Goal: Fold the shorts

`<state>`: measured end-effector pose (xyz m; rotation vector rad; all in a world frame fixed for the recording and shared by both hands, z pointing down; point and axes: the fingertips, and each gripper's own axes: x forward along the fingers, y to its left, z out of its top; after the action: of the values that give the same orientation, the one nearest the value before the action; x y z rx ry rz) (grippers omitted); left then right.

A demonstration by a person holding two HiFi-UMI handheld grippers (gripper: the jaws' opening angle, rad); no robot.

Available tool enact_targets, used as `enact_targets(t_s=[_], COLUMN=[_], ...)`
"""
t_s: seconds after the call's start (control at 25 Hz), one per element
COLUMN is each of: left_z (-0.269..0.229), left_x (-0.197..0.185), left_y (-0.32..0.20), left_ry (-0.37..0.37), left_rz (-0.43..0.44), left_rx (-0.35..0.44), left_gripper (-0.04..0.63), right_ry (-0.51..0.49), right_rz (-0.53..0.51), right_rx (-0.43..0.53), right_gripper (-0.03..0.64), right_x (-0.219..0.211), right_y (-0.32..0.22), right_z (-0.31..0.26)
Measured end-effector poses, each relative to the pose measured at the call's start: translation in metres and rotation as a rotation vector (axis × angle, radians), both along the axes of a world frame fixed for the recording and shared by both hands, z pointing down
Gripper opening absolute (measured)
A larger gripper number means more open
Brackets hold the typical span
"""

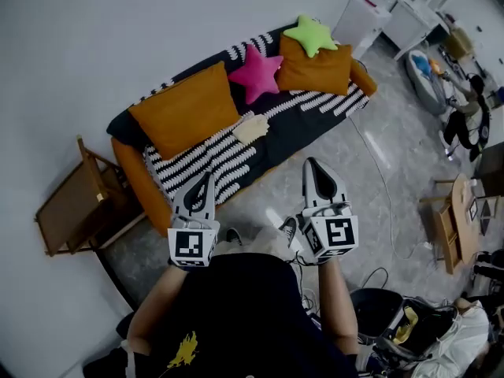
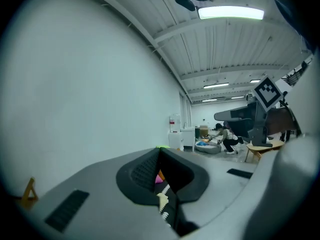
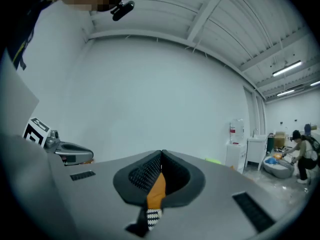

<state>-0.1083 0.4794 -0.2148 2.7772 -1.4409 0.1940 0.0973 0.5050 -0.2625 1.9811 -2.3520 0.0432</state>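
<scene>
The shorts [image 1: 252,128] are a small cream bundle lying on the black-and-white striped cover of the sofa [image 1: 236,152], between the cushions. Both grippers are held up in front of my chest, well short of the sofa and apart from the shorts. My left gripper [image 1: 206,178] has its jaws together with nothing in them. My right gripper [image 1: 313,164] is likewise shut and empty. In the left gripper view the left gripper [image 2: 160,149] has its pads meeting, with a sliver of the sofa showing below them. In the right gripper view the right gripper [image 3: 161,153] is closed the same way.
A large orange cushion [image 1: 187,107], a second orange cushion [image 1: 315,68], a pink star pillow [image 1: 257,72] and a green star pillow [image 1: 312,34] lie on the sofa. A wooden side table [image 1: 75,203] stands at its left end. A person [image 1: 465,120] crouches far right; bags [image 1: 441,337] and cables lie on the floor.
</scene>
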Motion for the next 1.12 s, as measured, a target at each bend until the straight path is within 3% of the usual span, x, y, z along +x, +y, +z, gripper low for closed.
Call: enact_targets(t_s=[0.24,0.36,0.72,1.12], left_z=[-0.011,-0.009,-0.043,-0.031], left_x=[-0.005,-0.003,0.007,-0.013], left_y=[-0.013,0.000,0.016,0.035], left_ry=[0.057,0.082,0.122,0.141], left_rz=[0.041,0.058,0.039,0.041], left_rx=[0.023,-0.002,0.078,0.050], left_gripper=[0.012,0.012,0.012,0.012], right_ry=[0.118,0.154,0.149,0.256], right_rz=[-0.034,-0.099,-0.206,-0.306], right_rx=[0.053,0.012,0.031,-0.008], right_gripper=[0.015,0.015,0.015,0.015], right_x=[-0.024,-0.033,-0.049,-0.084], right_y=[-0.008,0.001,0.002,0.016], right_z=[-0.021,-0.012,-0.024,-0.016])
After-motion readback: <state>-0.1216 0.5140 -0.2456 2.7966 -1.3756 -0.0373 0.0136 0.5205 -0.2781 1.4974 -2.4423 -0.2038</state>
